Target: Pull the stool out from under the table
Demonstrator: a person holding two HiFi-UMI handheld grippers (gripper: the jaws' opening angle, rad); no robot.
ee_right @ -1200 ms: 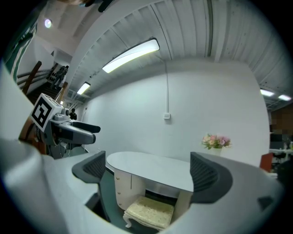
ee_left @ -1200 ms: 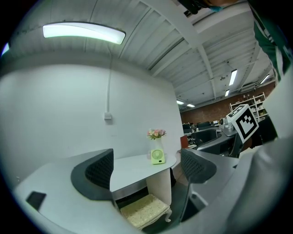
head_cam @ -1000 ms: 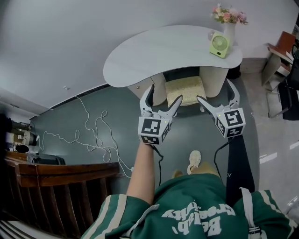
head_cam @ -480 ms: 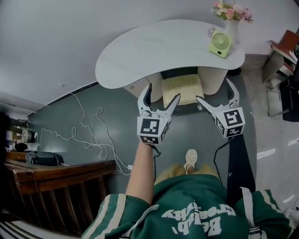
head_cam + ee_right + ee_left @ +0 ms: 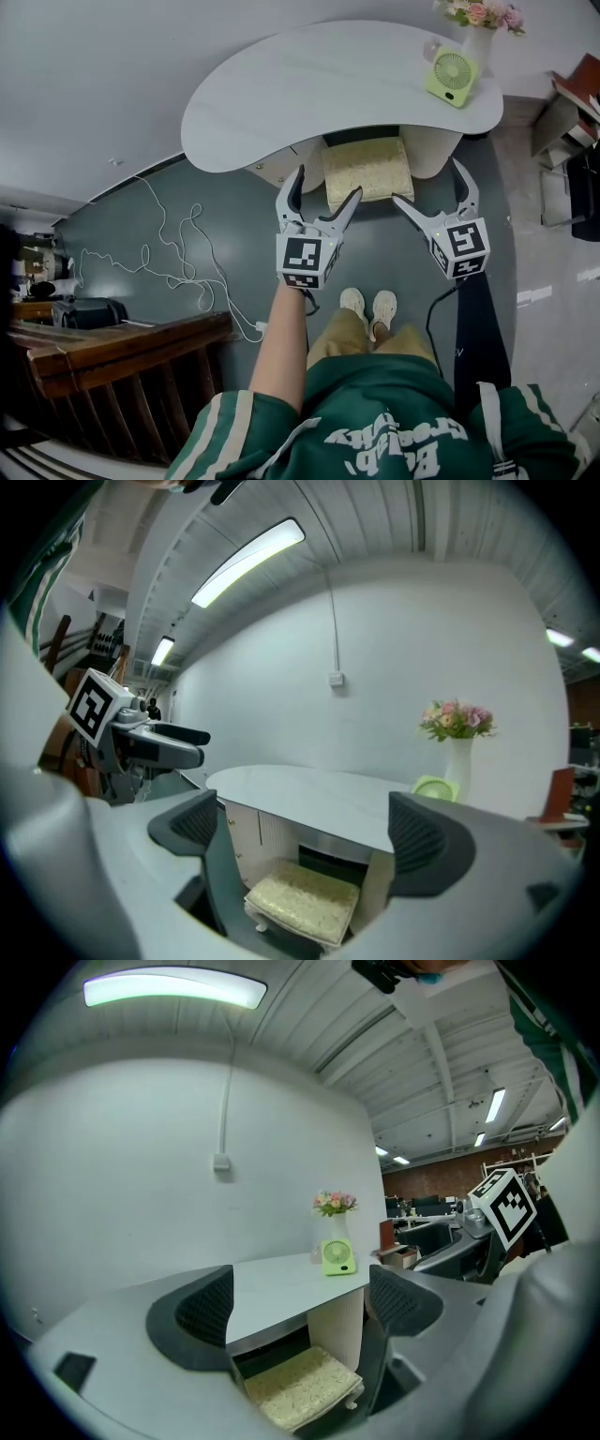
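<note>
Left gripper (image 5: 327, 185) and right gripper (image 5: 428, 183) hung open and empty near the stool (image 5: 367, 169), mostly tucked under the table (image 5: 309, 84). Looked like the reach-in; next needed a drop and clamp on its seat.

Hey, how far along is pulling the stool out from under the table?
Done: nothing; the stool sits tucked under the table. In hand: the left gripper and right gripper hover open and empty, clear of it. Left: grip the stool, pull it out.
</note>
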